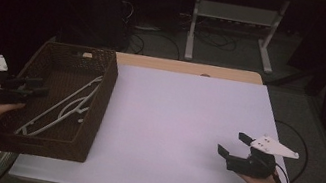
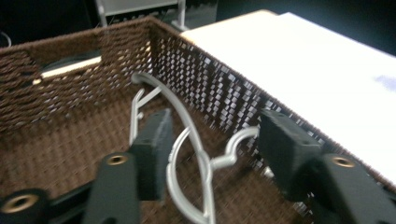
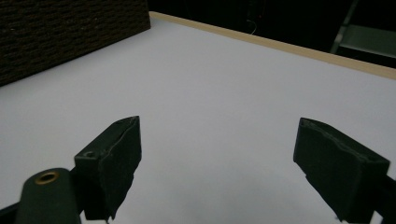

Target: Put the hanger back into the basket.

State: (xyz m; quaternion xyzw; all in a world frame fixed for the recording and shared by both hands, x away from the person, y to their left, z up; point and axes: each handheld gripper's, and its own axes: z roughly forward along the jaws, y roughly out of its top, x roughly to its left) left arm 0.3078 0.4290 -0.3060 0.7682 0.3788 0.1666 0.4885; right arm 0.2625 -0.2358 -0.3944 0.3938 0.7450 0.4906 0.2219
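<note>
Hangers (image 1: 66, 105), white plastic, lie tangled in the brown woven basket (image 1: 100, 106) at the left of the table (image 1: 185, 126). Likely light, stiff and a bit slick; thin rods, so a pinch on a straight bar or on the neck below the hook should hold better than on a curve. They may snag each other when lifted. Left tongs (image 1: 35, 87) hover over the basket's left rim, jaws spread, nothing held. Right tongs (image 1: 234, 144) hang above bare table, well apart from the basket, jaws spread too. Left gripper view shows the hook (image 2: 233, 144) and curved shoulder (image 2: 180, 109) up close between the jaws, which the high view blurs. Right gripper view gives the basket's outer wall (image 3: 70, 32) alone.
</note>
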